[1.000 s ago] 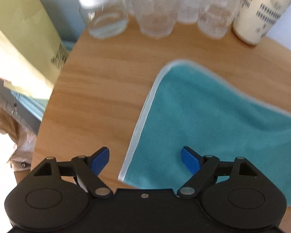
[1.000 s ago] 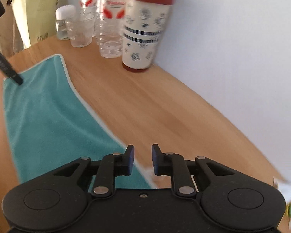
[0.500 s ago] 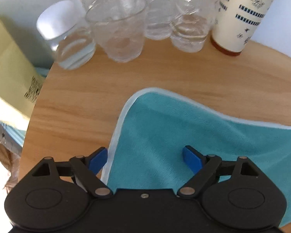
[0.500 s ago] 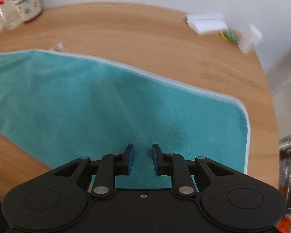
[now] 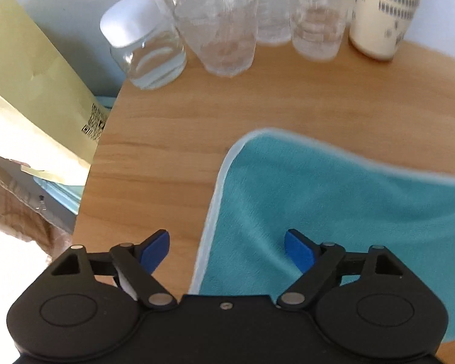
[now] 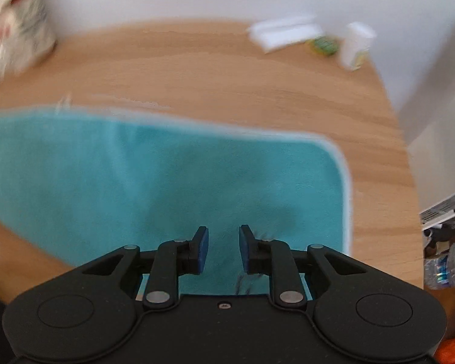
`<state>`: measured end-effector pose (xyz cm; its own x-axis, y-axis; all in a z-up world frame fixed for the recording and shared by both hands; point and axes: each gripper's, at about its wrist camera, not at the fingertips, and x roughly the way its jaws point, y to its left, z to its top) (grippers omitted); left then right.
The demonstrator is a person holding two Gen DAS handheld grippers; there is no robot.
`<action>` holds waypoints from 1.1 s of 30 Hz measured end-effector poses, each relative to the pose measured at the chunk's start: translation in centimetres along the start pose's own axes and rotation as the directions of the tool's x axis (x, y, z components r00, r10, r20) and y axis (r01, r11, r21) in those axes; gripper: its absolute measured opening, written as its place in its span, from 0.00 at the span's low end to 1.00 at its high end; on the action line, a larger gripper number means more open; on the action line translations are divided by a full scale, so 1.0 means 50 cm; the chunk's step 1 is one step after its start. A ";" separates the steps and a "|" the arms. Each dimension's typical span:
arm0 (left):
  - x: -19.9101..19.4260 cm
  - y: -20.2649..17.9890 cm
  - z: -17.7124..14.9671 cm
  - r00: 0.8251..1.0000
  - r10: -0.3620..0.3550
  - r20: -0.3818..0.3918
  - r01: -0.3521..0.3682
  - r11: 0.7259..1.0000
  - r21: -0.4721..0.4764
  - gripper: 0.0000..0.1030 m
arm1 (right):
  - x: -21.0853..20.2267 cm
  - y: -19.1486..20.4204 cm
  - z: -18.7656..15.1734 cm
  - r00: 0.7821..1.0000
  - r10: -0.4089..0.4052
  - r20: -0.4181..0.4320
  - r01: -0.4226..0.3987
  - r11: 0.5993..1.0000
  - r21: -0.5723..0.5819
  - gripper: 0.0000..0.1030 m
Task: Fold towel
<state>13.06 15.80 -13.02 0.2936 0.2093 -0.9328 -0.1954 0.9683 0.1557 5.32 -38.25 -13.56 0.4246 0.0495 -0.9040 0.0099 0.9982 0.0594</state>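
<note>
Left tongs (image 5: 226, 250) gape wide, empty, straddling the towel (image 5: 348, 206) hem near the table (image 5: 173, 127) left edge; right tongs (image 6: 223, 247) stand narrowly parted, gripping nothing; towel lies flat mid-table; best pinch both near corners squarely before lifting.

Round wooden table (image 5: 173, 139) under spread teal towel (image 5: 333, 200), glassware (image 5: 227, 39) behind.

Teal towel (image 5: 333, 200) of soft napped cloth with pale stitched edging, table (image 5: 173, 139) of smooth matt grained wood, gripper bodies of matt black plastic, glossy clear tumbler (image 5: 224, 30), possibly glass.
</note>
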 end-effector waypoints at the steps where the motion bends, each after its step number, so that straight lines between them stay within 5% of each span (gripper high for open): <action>1: -0.002 -0.004 0.010 0.999 -0.030 0.010 0.030 0.999 -0.012 0.83 | 0.004 -0.018 0.016 1.000 -0.006 0.030 0.005 0.999 0.048 0.33; 8: 0.037 -0.065 0.055 1.000 -0.012 0.026 0.011 0.998 0.057 0.83 | 0.087 -0.033 0.072 0.993 -0.116 0.020 0.115 0.992 0.056 0.25; 11: 0.057 -0.055 0.060 1.000 0.000 0.016 0.000 1.000 0.019 0.93 | 0.095 -0.056 0.069 0.992 -0.124 0.031 0.120 0.986 0.118 0.23; 16: 0.063 -0.039 0.064 0.999 0.035 0.027 -0.034 0.999 -0.026 1.00 | 0.106 -0.077 0.074 0.982 -0.184 0.030 0.179 0.975 0.129 0.37; 23: 0.061 -0.019 0.076 0.999 0.034 0.016 -0.033 0.998 -0.055 0.96 | 0.093 -0.063 0.079 0.965 -0.262 0.017 0.260 0.962 0.087 0.37; 33: 0.009 0.040 0.016 1.000 0.002 -0.009 -0.003 0.995 -0.102 0.96 | 0.022 -0.109 -0.034 0.964 -0.266 -0.019 0.261 0.929 0.262 0.40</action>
<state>13.54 17.96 -12.88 0.2844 0.2102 -0.9354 -0.2909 0.9486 0.1248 4.19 -43.59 -15.61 0.3894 -0.2168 -0.8952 0.3577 0.9312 -0.0699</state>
